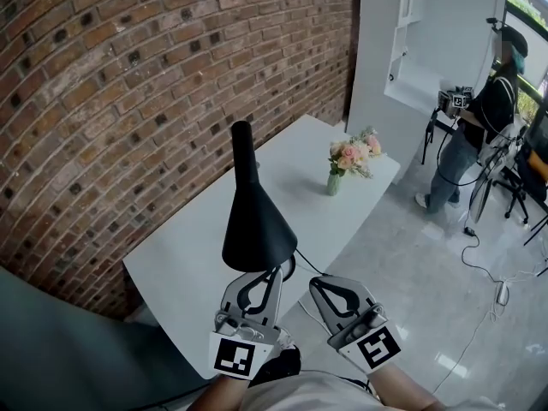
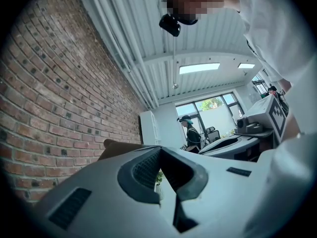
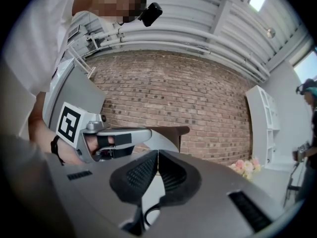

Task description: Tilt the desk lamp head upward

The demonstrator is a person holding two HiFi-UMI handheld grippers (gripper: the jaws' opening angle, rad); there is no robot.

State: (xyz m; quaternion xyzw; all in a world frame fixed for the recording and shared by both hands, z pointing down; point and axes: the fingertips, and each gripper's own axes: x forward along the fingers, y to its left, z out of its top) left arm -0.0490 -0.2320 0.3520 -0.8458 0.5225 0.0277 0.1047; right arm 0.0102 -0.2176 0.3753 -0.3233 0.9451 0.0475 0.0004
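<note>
A black desk lamp (image 1: 256,219) with a cone shade stands near the front edge of the white table (image 1: 193,259), its shade opening facing down toward me. My left gripper (image 1: 276,272) is shut and empty, its tips just under the shade's front rim; I cannot tell if they touch. My right gripper (image 1: 315,282) is also shut and empty, beside it to the right and clear of the shade. In the left gripper view the jaws (image 2: 159,155) are closed with the shade (image 2: 116,145) behind. In the right gripper view the closed jaws (image 3: 157,156) point at the shade (image 3: 166,133).
A small vase of pink flowers (image 1: 351,163) stands further back on the table. The brick wall (image 1: 128,101) runs along the left. A thin lamp cord (image 1: 310,268) drops off the table edge. A person (image 1: 475,135) stands at the far right among stands and floor cables.
</note>
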